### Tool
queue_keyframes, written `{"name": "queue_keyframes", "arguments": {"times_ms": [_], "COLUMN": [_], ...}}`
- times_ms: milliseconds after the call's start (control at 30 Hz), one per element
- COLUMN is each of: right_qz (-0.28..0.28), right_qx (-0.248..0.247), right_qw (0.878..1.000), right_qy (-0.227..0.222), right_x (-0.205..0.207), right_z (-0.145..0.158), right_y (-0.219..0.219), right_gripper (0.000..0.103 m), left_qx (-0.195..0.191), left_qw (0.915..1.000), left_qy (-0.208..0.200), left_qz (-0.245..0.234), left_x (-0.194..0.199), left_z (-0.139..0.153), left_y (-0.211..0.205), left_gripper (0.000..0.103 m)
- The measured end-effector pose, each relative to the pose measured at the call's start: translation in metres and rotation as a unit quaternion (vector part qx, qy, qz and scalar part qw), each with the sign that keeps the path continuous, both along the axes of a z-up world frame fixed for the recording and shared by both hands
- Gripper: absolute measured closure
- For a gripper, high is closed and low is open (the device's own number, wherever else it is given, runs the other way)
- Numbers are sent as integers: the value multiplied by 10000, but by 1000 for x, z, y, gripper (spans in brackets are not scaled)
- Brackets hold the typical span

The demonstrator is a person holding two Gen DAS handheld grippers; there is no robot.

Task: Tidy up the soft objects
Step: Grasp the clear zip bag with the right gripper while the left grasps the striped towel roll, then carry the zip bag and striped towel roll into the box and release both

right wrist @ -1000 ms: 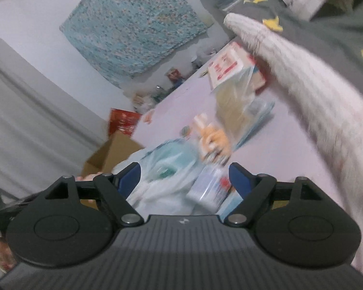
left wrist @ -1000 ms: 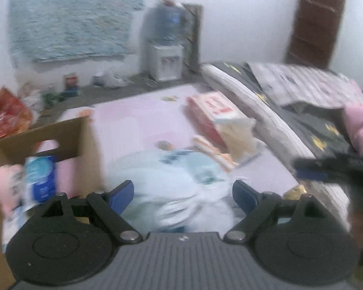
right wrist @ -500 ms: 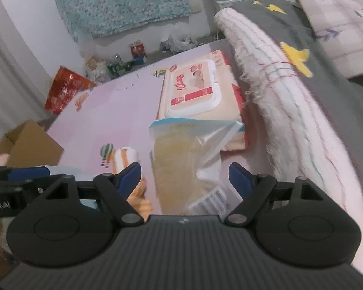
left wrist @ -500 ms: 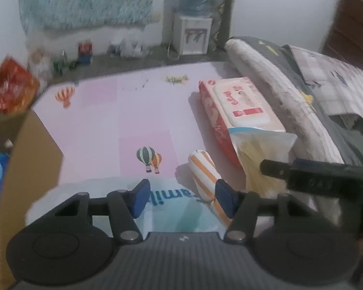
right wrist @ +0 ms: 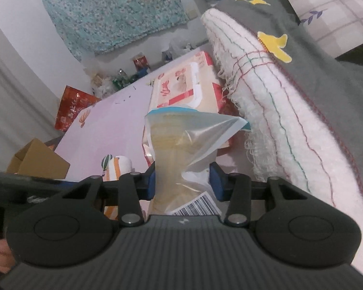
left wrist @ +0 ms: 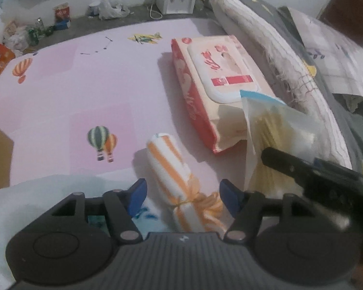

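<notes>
Right gripper [right wrist: 182,181]: blue pads pressed into the waist of a clear zip bag [right wrist: 188,140] holding pale yellow contents; the film is cinched and creased between them. The bag's blue zip edge points away from the camera, the barcode label sits at the palm end. The bag leans over the near end of a red-and-cream wet wipes pack [left wrist: 215,84], which lies flat on the pink play mat [left wrist: 60,96] just beside the fringed white blanket roll [right wrist: 266,101].

Left gripper [left wrist: 182,194]: fingers spread, nothing pinched. An orange-striped rolled towel [left wrist: 171,169], tied at its near end, lies between the pads with gaps on both sides. A pale blue-white plastic pack [left wrist: 48,186] lies under the left finger.

Step in hand, as judged: carry the zip bag to the cardboard box [right wrist: 40,162], at far left in the right wrist view.

Notes for doing it well:
- The grip is on thin slippery film, so keep the squeeze steady and lift straight up before swinging left.
- Clear the wipes pack so it is not dragged.
- Keep the left gripper low over the towel, out of the bag's path.
</notes>
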State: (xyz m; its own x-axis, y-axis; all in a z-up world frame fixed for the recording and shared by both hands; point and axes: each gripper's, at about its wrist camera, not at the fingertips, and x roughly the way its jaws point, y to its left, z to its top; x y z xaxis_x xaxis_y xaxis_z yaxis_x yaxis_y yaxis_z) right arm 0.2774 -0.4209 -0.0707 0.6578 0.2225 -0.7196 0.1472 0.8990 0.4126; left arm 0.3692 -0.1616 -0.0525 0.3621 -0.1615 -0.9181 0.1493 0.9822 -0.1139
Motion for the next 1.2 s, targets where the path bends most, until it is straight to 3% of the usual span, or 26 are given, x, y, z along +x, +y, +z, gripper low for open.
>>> {"name": "queue_keyframes", "arguments": {"times_ms": [267, 300, 367, 533, 833, 933, 1067, 1200], "right_qz": [-18, -24, -28, -92, 18, 189, 475, 1006], "right_qx": [149, 168, 184, 274, 418, 351, 443, 611], "right_qw": [9999, 9999, 9998, 9996, 9980, 9970, 9940, 9879], "right_qy": [12, 16, 13, -55, -477, -664, -878, -1006], "right_x": [-8, -8, -9, -10, -38, -47, -55, -59], "right_z": [-10, -10, -11, -6, 54, 82, 120, 152], "right_y": [-4, -5, -4, -3, 16, 36, 67, 112], "right_gripper": [61, 61, 61, 61, 61, 61, 61, 61], "left_qx": [53, 95, 151, -38, -640, -638, -811, -735], "left_qw": [9979, 9980, 9982, 9989, 9976, 9961, 9924, 9891], "left_qy": [513, 463, 423, 303, -264, -589, -919, -1277], "left_qz": [403, 429, 405, 368, -4, -126, -56, 0], "left_x": [23, 23, 23, 15, -32, -52, -83, -122], "left_z": [-30, -31, -30, -20, 51, 78, 115, 149], "left_y": [-7, -7, -9, -6, 11, 23, 60, 108], "left_gripper": [44, 47, 62, 68, 69, 70, 70, 70]}}
